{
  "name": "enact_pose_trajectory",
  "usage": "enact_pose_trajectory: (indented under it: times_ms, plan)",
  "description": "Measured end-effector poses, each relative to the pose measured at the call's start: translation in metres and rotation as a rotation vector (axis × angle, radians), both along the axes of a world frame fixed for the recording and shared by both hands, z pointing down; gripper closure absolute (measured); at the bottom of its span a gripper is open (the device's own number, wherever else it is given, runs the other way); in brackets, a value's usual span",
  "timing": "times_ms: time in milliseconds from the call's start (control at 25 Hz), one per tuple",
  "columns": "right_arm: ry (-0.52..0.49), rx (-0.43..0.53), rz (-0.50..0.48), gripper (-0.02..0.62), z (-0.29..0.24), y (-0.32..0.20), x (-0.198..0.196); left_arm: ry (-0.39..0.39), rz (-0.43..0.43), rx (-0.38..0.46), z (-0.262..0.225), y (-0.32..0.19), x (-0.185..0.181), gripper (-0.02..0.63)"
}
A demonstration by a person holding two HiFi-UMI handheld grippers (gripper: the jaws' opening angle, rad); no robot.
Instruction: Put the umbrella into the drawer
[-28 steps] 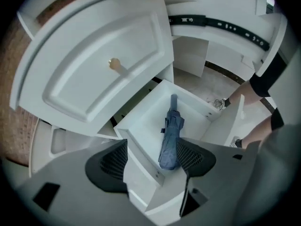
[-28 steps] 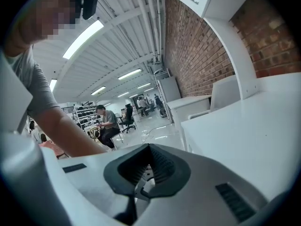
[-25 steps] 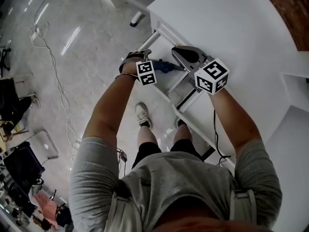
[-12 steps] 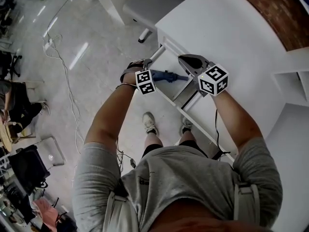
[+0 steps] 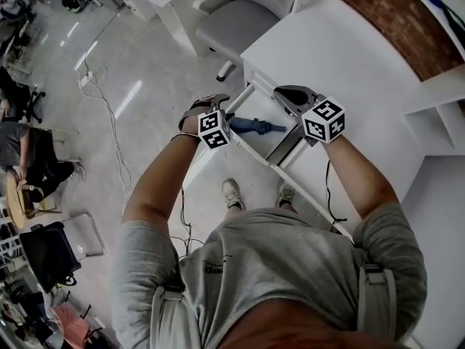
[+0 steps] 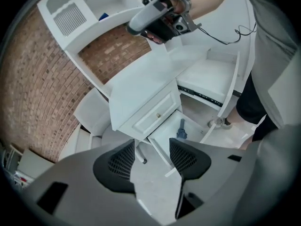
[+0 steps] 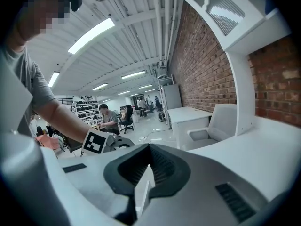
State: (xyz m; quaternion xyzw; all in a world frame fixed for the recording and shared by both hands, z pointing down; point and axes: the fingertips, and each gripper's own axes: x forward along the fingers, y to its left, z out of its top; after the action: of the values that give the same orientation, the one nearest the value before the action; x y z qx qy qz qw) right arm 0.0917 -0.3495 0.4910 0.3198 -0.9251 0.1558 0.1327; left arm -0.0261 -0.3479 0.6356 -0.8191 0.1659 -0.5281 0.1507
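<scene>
A folded blue umbrella (image 5: 251, 127) lies flat in the open white drawer (image 5: 275, 142) of the desk, with neither gripper touching it. My left gripper (image 5: 212, 104) hangs above the drawer's left side. Its jaws have just been closing and stand apart with nothing between them. From the left gripper view the umbrella (image 6: 181, 130) shows far below, past the left gripper (image 6: 150, 149), inside the drawer (image 6: 164, 134). My right gripper (image 5: 282, 91) hovers over the desk edge to the right of the drawer. Seen in its own view, the right gripper (image 7: 150, 148) has its tips together, holding nothing.
The white desk top (image 5: 341, 49) runs to the right, against a brick wall (image 5: 378, 13). A closed smaller drawer (image 6: 153, 117) sits above the open one. A grey chair (image 5: 232, 20) stands behind the desk. Cables (image 5: 102, 78) trail across the floor at left. My feet (image 5: 232, 193) are below the drawer.
Both grippers have risen away from the drawer, the left one more. The left jaws have narrowed. The umbrella stays lying in the drawer.
</scene>
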Motion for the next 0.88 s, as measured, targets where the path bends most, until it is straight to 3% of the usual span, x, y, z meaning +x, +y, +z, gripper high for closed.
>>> enact_pose_trajectory:
  times_ms: [480, 880]
  plan:
    - [-0.003, 0.059, 0.006, 0.588, -0.065, 0.017, 0.009, 0.186, -0.051, 0.050, -0.103, 0.021, -0.003, 0.420]
    - [-0.017, 0.094, 0.028, 0.588, -0.107, 0.035, 0.026, 0.395, -0.130, 0.090, -0.184, 0.041, 0.007, 0.481]
